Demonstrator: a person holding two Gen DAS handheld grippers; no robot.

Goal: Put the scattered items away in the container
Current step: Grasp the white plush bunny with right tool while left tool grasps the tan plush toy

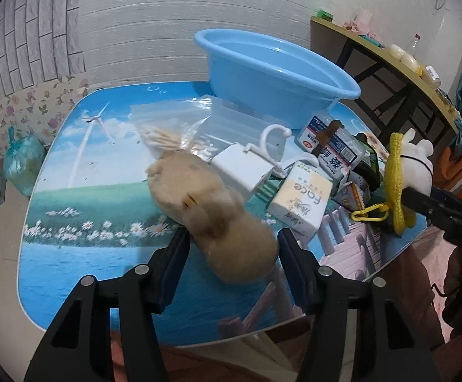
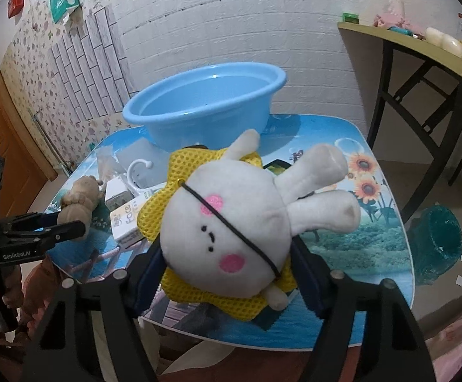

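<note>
Low table (image 1: 81,172) printed with sea, daisies and sunflowers, white brick wall behind, blue basin (image 1: 272,73) at the far edge. Left gripper (image 1: 233,238) clamps the tan plush (image 1: 218,219), lifted above the tabletop between both fingers. Right gripper (image 2: 227,254) squeezes the white bunny (image 2: 231,232), ears pointing away right of the basin.

The tan plush (image 1: 212,210) is motion-blurred at centre frame in the left view, its face unreadable. In the right view the rabbit (image 2: 231,229) hides the table (image 2: 342,238) beneath and most of the box (image 2: 126,219) at left centre. Items on the shelf (image 1: 390,60) at upper right are too small to identify.
</note>
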